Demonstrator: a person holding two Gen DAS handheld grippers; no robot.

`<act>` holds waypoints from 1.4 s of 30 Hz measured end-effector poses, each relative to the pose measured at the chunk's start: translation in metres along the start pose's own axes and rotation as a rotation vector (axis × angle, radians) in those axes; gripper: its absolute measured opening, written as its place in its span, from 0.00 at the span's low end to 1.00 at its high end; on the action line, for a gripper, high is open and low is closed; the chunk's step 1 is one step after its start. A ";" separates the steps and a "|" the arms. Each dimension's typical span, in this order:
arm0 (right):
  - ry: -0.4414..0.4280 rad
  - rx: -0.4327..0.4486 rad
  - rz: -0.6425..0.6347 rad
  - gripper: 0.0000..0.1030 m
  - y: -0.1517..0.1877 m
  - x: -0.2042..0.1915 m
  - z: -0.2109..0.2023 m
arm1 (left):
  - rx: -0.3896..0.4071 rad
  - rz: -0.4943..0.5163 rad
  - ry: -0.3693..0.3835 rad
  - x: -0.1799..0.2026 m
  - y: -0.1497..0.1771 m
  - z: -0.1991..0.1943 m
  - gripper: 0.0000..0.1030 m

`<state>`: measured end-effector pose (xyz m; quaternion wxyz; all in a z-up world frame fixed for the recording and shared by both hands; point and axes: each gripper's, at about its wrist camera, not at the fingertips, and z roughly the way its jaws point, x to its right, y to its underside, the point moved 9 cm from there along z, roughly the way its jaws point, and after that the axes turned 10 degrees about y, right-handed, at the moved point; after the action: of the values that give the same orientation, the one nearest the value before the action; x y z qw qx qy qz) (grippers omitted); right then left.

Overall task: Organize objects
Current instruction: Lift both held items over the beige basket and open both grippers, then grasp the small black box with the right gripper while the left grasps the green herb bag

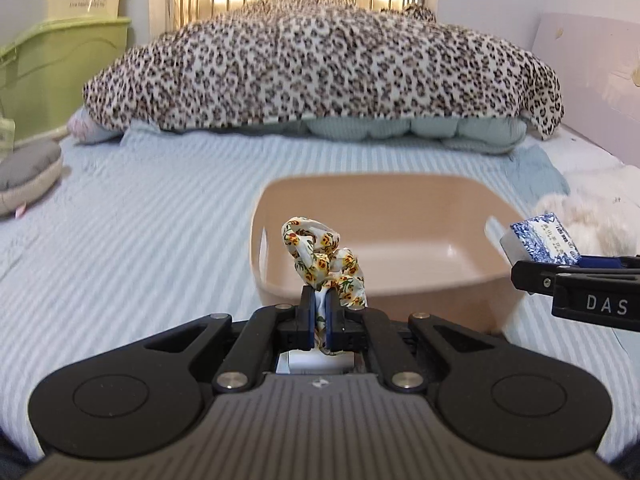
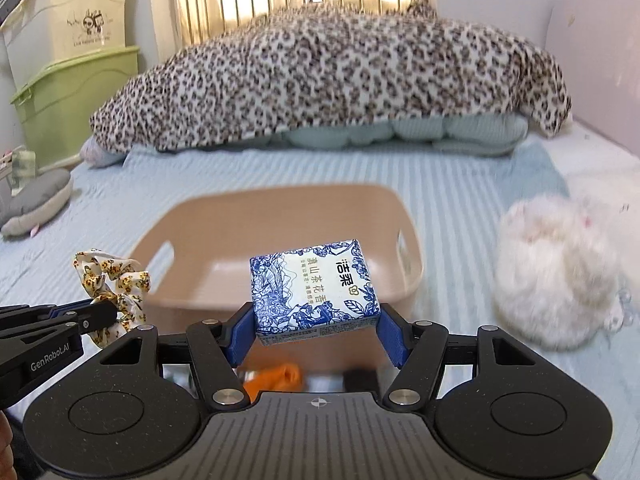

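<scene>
- Nearest the lens, left gripper (image 1: 319,320) was pressed nearly together, pinching a floral scrunchie (image 1: 324,260) that stuck up at 12 o'clock from its tips, in front of the tub's near wall.
- Right gripper (image 2: 316,330) sat partly spread, blue pads clamping a blue-and-white tissue pack (image 2: 314,292), tilted, held above the tub's near rim.
- Beige tub (image 1: 400,280) on the striped bedsheet (image 1: 140,220); visible interior looked bare, near floor hidden by pack & gripper.
- Orange item (image 2: 276,378) w/ dark shape under right gripper: blurred, can't ID.
- White fluffy thing (image 2: 556,276) at 3 o'clock of tub, blurred.
</scene>
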<state>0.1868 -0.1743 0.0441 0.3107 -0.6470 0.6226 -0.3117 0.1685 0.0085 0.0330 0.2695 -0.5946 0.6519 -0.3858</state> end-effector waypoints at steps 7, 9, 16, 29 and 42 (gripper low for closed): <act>0.030 0.040 -0.006 0.59 -0.033 0.004 0.023 | -0.001 0.038 -0.019 0.002 -0.032 0.038 0.05; 0.040 0.030 -0.008 0.59 -0.037 0.006 0.034 | -0.011 0.031 -0.013 0.002 -0.039 0.051 0.05; 0.097 -0.037 -0.050 0.59 -0.034 0.006 0.075 | -0.103 0.088 -0.022 0.008 -0.032 0.101 0.05; 0.120 -0.132 -0.127 0.67 -0.008 -0.002 0.097 | -0.244 0.119 -0.042 0.002 -0.002 0.128 0.24; 0.105 -0.133 -0.141 0.88 -0.002 0.012 0.037 | -0.152 0.142 -0.084 0.007 -0.009 0.049 0.86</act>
<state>0.2180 -0.1855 0.0234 0.2111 -0.6914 0.6102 -0.3241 0.2123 -0.0077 0.0143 0.2775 -0.5810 0.7080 -0.2900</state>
